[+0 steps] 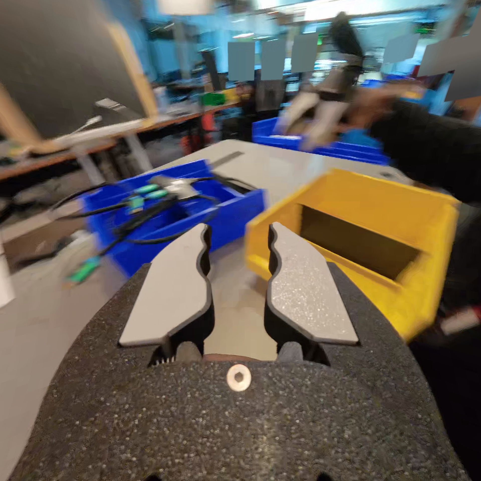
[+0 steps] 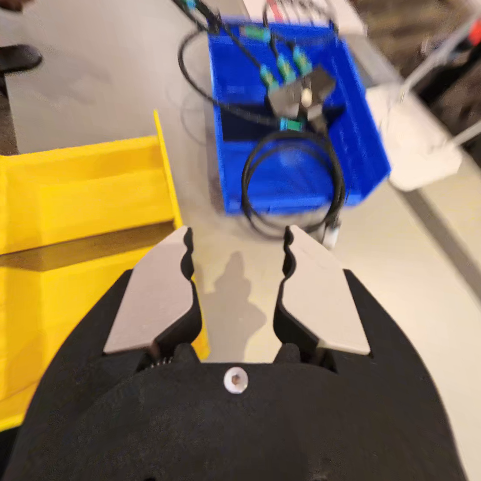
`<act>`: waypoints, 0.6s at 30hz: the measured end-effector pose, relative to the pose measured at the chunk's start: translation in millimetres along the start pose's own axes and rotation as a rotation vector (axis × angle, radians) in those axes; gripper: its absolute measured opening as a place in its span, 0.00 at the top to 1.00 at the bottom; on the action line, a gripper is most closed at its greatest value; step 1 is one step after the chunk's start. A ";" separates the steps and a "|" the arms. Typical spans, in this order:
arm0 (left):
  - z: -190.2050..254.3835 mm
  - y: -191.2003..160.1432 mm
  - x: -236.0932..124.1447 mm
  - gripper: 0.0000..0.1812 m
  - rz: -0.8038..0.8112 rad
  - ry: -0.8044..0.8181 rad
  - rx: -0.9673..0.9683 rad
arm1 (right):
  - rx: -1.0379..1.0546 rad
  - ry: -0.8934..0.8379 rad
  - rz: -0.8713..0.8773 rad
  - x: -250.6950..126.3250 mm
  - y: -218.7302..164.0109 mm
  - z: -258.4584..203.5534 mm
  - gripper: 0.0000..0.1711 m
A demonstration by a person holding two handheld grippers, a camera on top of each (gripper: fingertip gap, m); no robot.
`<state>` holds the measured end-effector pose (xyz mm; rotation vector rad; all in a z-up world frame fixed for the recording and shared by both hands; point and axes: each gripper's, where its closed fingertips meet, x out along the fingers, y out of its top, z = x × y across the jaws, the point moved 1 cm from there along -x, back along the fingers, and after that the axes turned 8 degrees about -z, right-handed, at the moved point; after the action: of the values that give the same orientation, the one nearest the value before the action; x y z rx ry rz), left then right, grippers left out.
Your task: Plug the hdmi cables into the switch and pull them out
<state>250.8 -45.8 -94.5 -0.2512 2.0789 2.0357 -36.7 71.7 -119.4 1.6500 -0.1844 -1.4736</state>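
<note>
In the left wrist view, the left hand-held gripper (image 1: 238, 229) fills the lower half of the frame, its two grey fingers (image 1: 177, 283) spread apart with bare desk (image 1: 52, 325) showing between them and nothing held. Left of centre sits a blue bin (image 1: 234, 208) on the desk; the grey switch (image 1: 174, 186) lies across its top, with green-ended hdmi cables (image 1: 145, 192) meeting it from the left and black cable looping out over the bin's near wall. One loose green plug (image 1: 83, 270) rests on the desk at the left, just outside the bin. To the right of centre stands a yellow bin (image 1: 351, 197), close beside the blue one, its dark opening facing the camera. In the upper right the right hand-held gripper (image 1: 307, 122), heavily blurred, hangs above a second blue bin (image 1: 273, 135) at the far edge of the desk; its state cannot be told from here. In the right wrist view, the right hand-held gripper (image 2: 238, 231) occupies the lower frame with its fingers (image 2: 156, 291) wide apart over the bare desk (image 2: 390, 286), gripping nothing. The blue bin (image 2: 364, 130) lies in the upper centre, well beyond the fingertips, and the switch (image 2: 299, 91) rests in its upper part with three green plugs (image 2: 283, 67) lined up against its upper left side and a fourth below it. A coil of black cable (image 2: 291, 182) drapes over the bin's lower wall onto the desk. The yellow bin (image 2: 78, 182) fills the left side.
</note>
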 end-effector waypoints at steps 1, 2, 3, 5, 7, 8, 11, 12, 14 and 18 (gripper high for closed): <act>-37.2 5.6 2.4 0.77 -0.030 0.076 -0.094 | 0.082 -0.002 -0.040 -12.4 -18.5 -6.9 0.58; -72.7 8.1 6.4 0.76 -0.071 0.135 -0.180 | 0.170 -0.008 -0.049 -24.0 -34.9 -13.1 0.58; -104.5 8.6 12.8 0.76 -0.121 0.171 -0.241 | 0.252 -0.017 -0.049 -33.8 -50.5 -19.3 0.58; -156.6 1.2 34.2 0.75 -0.271 0.193 -0.292 | 0.350 -0.021 -0.083 -46.2 -83.2 -36.4 0.55; -192.5 -14.3 63.5 0.72 -0.449 0.162 -0.326 | 0.431 -0.012 -0.095 -49.4 -104.7 -53.4 0.54; -200.8 -21.6 79.8 0.72 -0.520 0.112 -0.350 | 0.458 0.018 -0.103 -46.8 -111.3 -64.9 0.54; -214.0 -43.9 119.1 0.71 -0.688 0.029 -0.373 | 0.478 0.070 -0.153 -33.2 -121.7 -92.0 0.52; -217.9 -51.8 127.6 0.71 -0.738 0.029 -0.367 | 0.481 0.082 -0.168 -28.3 -122.8 -97.4 0.53; -223.2 -64.3 140.1 0.73 -0.806 0.030 -0.374 | 0.480 0.088 -0.214 -19.4 -127.7 -101.9 0.54; -210.9 -65.8 148.8 0.94 -0.800 -0.096 -0.375 | 0.464 0.147 -0.232 -16.8 -126.4 -99.2 0.77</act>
<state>117.9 -253.4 -195.3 -0.8630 1.2093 1.8220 -10.7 207.2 -203.4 2.2074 -0.2764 -1.5503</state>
